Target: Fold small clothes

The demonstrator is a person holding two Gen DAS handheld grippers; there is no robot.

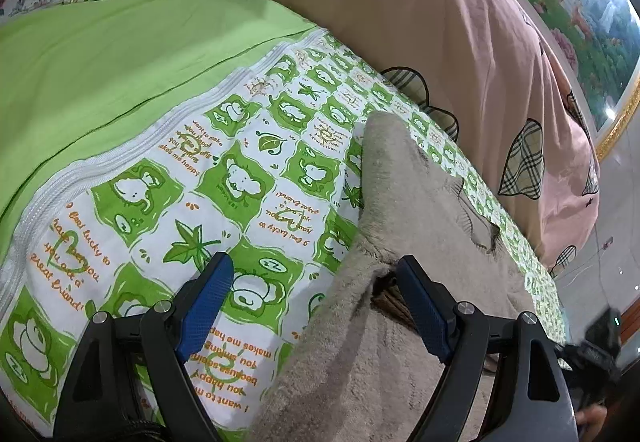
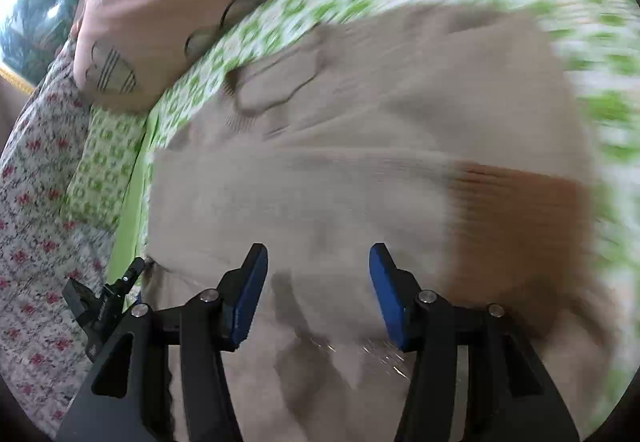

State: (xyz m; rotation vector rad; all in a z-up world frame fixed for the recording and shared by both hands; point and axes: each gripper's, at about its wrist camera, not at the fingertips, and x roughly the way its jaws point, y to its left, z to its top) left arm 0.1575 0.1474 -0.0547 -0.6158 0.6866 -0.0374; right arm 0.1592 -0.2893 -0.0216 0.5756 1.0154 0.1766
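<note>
Over beige garment (image 2: 320, 169), right gripper (image 2: 318, 262) jaws spread, left gripper (image 1: 314, 274) likewise

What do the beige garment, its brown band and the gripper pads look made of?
Beige garment: seemingly plush fleece, matte, with a short fuzzy nap. Brown band: probably ribbed knit, showing parallel ridges, though blurred. Left gripper finger pads: blue, finely textured, likely rubber or plastic.

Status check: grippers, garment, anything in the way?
Left gripper open at the beige fleece garment edge. Right gripper open over it. Pink quilt beside, not blocking.
</note>
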